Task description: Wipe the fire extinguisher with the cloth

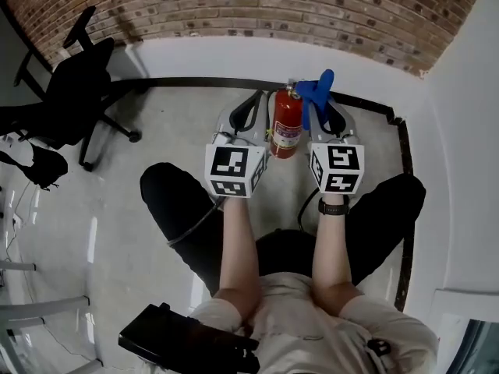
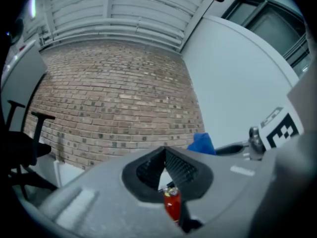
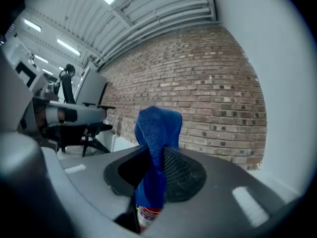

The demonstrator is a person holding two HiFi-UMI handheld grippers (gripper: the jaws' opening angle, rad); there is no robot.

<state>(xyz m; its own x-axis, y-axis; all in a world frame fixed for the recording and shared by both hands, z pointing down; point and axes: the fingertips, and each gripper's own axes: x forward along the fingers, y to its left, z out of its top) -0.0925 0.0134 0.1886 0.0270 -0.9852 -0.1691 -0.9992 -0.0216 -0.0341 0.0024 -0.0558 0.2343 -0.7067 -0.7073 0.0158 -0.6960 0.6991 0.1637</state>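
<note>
Two tools, neither steadying the fire extinguisher (image 1: pixel 286 127).
My right gripper (image 1: pixel 326 109) pinches the cloth (image 1: pixel 317 90), my left gripper (image 1: pixel 253 109) is closed empty; standing unheld between them, it could topple if I wipe hard sideways.

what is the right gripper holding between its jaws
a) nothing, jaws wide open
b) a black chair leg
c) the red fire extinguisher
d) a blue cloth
D: in the right gripper view the blue cloth is pinched between the jaws of the right gripper, sticking up above them and hanging down below, while the fire extinguisher shows only beneath the cloth, not in the jaws.
</note>
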